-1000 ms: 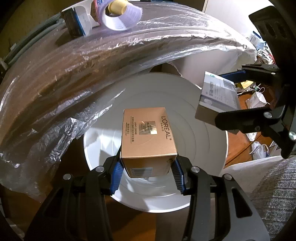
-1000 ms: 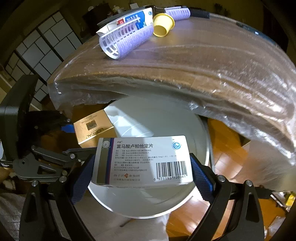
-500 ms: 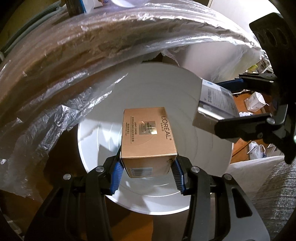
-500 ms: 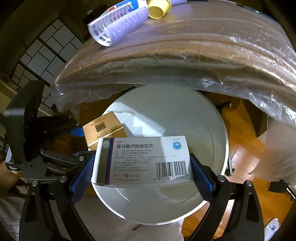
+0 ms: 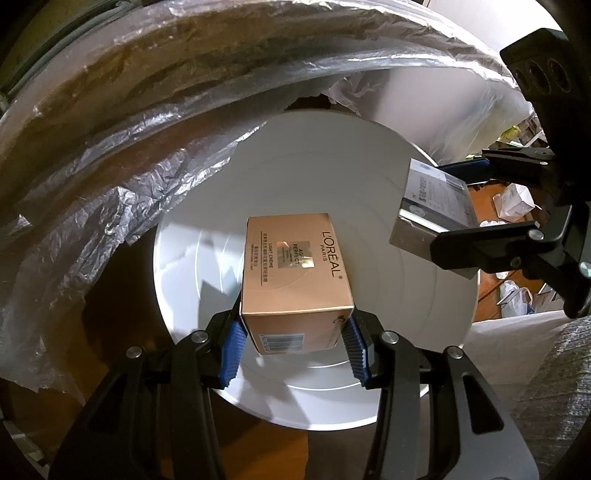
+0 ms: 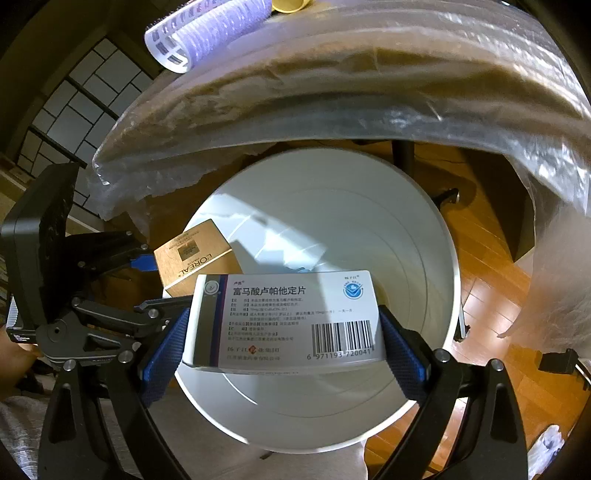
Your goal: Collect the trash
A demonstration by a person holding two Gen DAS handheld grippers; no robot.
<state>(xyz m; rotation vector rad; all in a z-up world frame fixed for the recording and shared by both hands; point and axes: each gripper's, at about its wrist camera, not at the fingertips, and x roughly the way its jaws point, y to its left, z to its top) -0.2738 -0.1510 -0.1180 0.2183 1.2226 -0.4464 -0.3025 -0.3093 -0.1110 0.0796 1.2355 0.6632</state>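
Purple hair roller [image 6: 192, 37] and yellow cup [image 6: 290, 4] (both cropped by the top edge)

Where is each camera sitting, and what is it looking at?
Left wrist: sits on the left gripper, looking down into the white bin; its blue pads clamp the L'Oreal box, and the right gripper shows at right.
Right wrist: sits on the right gripper, looking down past its medicine box; the left gripper shows at left.
Shared: bin, both boxes, plastic-wrapped table edge.
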